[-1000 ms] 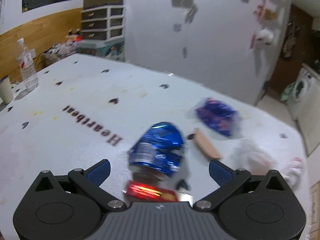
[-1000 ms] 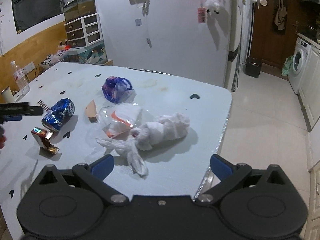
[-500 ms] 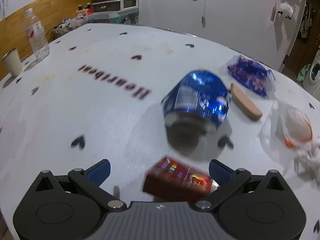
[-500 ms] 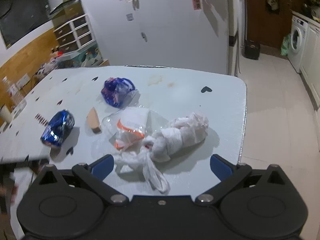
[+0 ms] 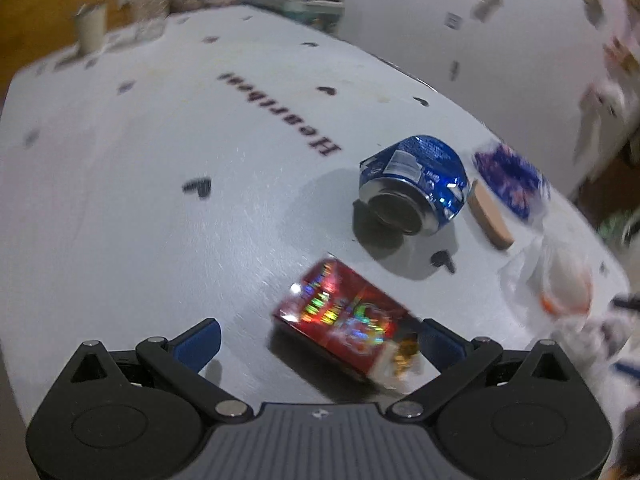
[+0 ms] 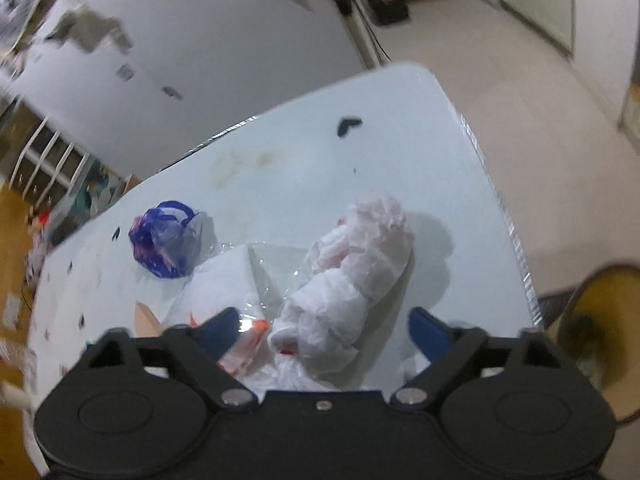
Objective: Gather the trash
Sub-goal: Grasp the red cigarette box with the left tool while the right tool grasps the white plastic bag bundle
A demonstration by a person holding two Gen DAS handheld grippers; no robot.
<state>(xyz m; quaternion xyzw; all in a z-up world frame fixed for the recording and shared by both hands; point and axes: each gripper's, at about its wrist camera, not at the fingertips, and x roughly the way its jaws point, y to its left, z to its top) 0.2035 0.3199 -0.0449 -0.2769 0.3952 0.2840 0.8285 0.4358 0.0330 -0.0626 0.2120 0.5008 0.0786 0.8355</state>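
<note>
In the left wrist view, my left gripper (image 5: 316,340) is open just above the white table (image 5: 140,200), with a red shiny box (image 5: 348,320) lying between its fingers, nearer the right one. A crushed blue can (image 5: 416,188) lies beyond it, then a tan flat piece (image 5: 490,218) and a blue-purple bag (image 5: 508,180). In the right wrist view, my right gripper (image 6: 324,330) is open over a knotted white plastic bag (image 6: 352,276). A clear bag with orange print (image 6: 244,344) lies by its left finger. The blue-purple bag (image 6: 166,240) lies further left.
A paper cup (image 5: 90,28) and clutter stand at the table's far end. The table's right edge (image 6: 516,240) drops to a tiled floor. A round yellow-brown object (image 6: 600,320) stands beside that edge. A white wall lies behind the table.
My left gripper has swung left and come lower over the red box. My right gripper has moved forward and down over the white bag, which now lies between its fingers.
</note>
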